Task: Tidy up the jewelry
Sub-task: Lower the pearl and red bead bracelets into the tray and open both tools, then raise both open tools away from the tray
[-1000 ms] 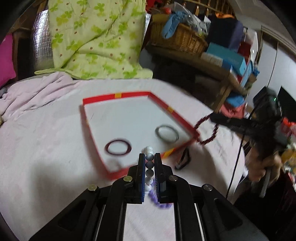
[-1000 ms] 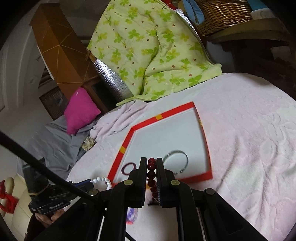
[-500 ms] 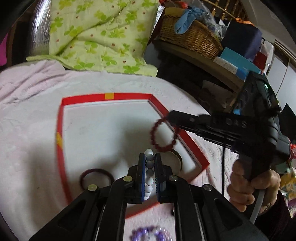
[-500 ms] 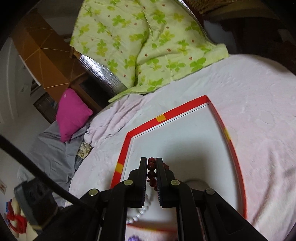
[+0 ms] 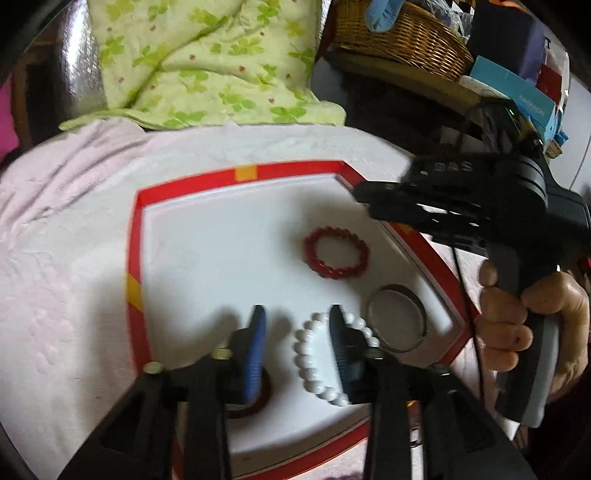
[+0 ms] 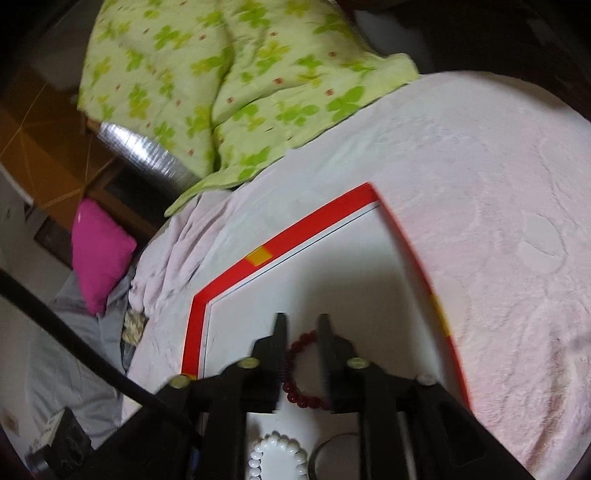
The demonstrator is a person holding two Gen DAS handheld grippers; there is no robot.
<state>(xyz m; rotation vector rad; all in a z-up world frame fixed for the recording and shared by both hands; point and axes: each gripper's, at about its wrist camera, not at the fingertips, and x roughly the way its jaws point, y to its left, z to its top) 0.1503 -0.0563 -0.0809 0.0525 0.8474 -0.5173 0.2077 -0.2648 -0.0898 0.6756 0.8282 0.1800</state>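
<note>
A white tray with a red rim [image 5: 236, 172] lies on a pink cloth. In it lie a red bead bracelet [image 5: 336, 252], a white bead bracelet [image 5: 314, 354], a silver bangle [image 5: 397, 317] and a dark red ring [image 5: 258, 402], partly hidden by my left fingers. My left gripper [image 5: 297, 314] is open above the white bracelet. My right gripper [image 6: 301, 319] is open above the red bracelet [image 6: 299, 373]; it also shows in the left wrist view [image 5: 391, 199]. The white bracelet [image 6: 275, 456] shows below it.
A green clover quilt [image 5: 207, 62] lies behind the tray. A wicker basket [image 5: 399, 33] and boxes stand on a shelf at the back right. A magenta cushion [image 6: 98, 254] lies to the left. The tray rim also shows in the right wrist view [image 6: 258, 256].
Both grippers opened. The white bracelet dropped from the left gripper onto the tray, and the red bracelet dropped from the right gripper onto the tray.
</note>
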